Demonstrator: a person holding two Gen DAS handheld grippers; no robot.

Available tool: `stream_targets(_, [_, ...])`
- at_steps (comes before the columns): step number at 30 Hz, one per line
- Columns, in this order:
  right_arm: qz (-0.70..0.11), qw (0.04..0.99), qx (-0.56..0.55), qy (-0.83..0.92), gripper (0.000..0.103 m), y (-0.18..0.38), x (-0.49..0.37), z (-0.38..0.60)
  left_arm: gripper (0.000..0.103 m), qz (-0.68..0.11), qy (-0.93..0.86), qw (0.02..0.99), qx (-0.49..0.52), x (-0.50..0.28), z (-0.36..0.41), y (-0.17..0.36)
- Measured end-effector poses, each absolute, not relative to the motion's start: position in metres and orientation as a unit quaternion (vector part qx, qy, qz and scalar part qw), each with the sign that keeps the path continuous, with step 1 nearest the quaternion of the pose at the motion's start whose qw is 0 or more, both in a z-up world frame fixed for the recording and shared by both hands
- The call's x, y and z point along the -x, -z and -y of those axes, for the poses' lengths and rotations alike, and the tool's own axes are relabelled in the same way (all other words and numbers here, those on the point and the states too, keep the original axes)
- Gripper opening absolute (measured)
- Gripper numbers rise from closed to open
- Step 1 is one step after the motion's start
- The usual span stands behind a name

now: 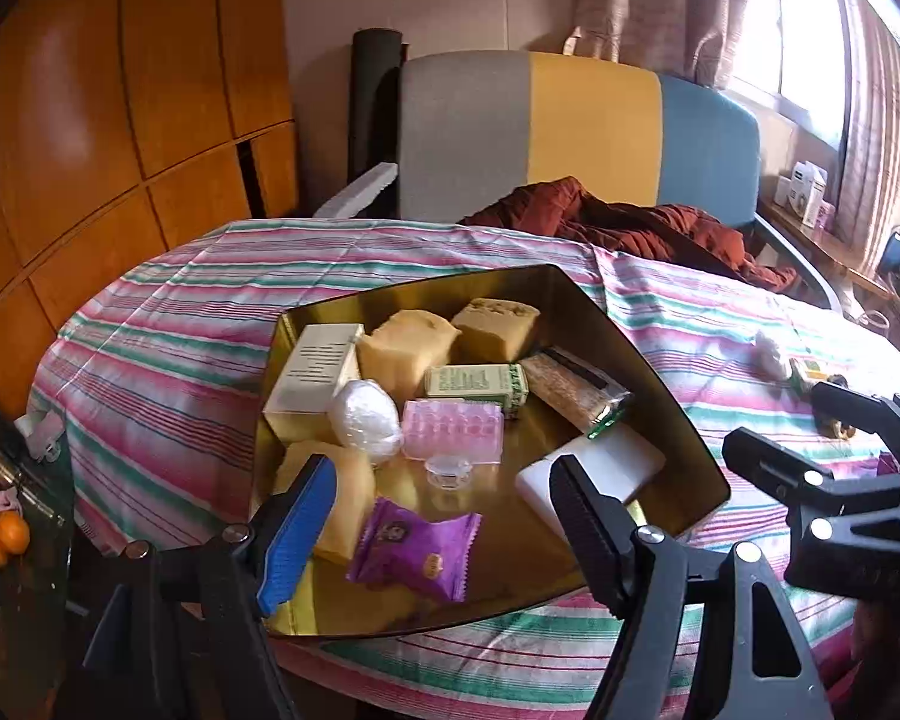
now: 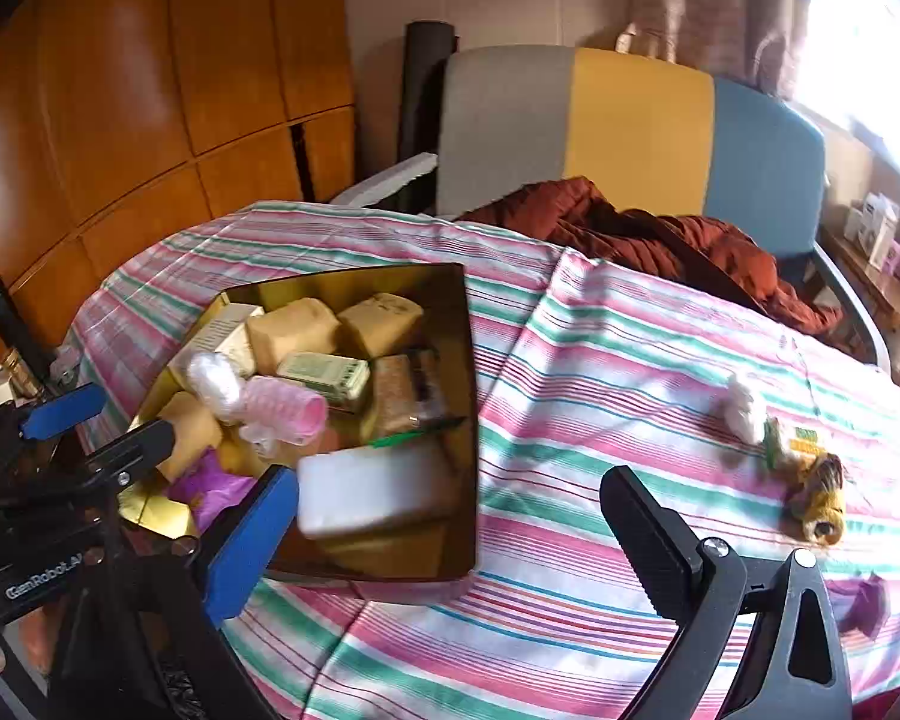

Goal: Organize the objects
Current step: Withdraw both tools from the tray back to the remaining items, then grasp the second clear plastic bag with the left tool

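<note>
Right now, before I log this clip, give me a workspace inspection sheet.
Surface: round table under a striped cloth.
Job's things: gold tray holds boxes, wrapped blocks, a purple packet and a white bar; several small items lie loose on the cloth, apart from the tray.
Clutter: red-brown fabric at the far edge.
Grippers: left gripper open over the tray; right gripper open, empty.
Cables: nothing seen.
Surroundings: striped chair, wood panelling, bright window.

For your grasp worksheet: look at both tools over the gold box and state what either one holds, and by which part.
Nothing is held. The left tool and the right tool are both open and empty.
</note>
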State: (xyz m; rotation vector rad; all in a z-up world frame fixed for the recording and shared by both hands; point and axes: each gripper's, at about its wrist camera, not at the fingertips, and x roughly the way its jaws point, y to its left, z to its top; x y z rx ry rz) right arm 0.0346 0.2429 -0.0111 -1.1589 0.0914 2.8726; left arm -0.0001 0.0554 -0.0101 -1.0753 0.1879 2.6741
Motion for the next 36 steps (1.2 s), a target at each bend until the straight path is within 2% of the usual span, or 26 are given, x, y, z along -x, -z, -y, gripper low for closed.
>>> stream_targets(4, [-0.039, 0.036, 0.386, -0.921, 0.101, 0.018, -0.036, -0.26, 0.075, -0.07, -0.915, 0.141, 0.371, 0.0, -0.063, 0.011])
stream_targets(7, [-0.055, 0.048, 0.397, -0.915, 0.101, 0.025, -0.04, -0.277, 0.082, -0.065, -0.911, 0.16, 0.374, 0.0, -0.068, 0.012])
stream_targets(15, [-0.076, 0.092, 0.41, -0.904, 0.101, 0.03, -0.052, -0.333, 0.082, -0.059, -0.89, 0.223, 0.393, 0.001, -0.09, 0.013])
stream_targets(24, [-0.084, 0.217, 0.385, -0.893, 0.102, 0.01, -0.074, -0.446, 0.082, -0.07, -0.872, 0.271, 0.402, 0.003, -0.119, 0.008])
stream_targets(30, [-0.148, 0.308, 0.352, -0.871, 0.103, 0.013, -0.097, -0.532, 0.082, -0.08, -0.859, 0.306, 0.403, 0.009, -0.156, -0.005])
stream_targets(33, [-0.231, 0.324, 0.338, -0.853, 0.103, 0.025, -0.115, -0.565, 0.082, -0.088, -0.851, 0.326, 0.403, 0.01, -0.181, -0.009])
stream_targets(36, [-0.273, 0.33, 0.331, -0.841, 0.103, 0.029, -0.122, -0.579, 0.082, -0.083, -0.839, 0.349, 0.409, 0.015, -0.207, -0.01])
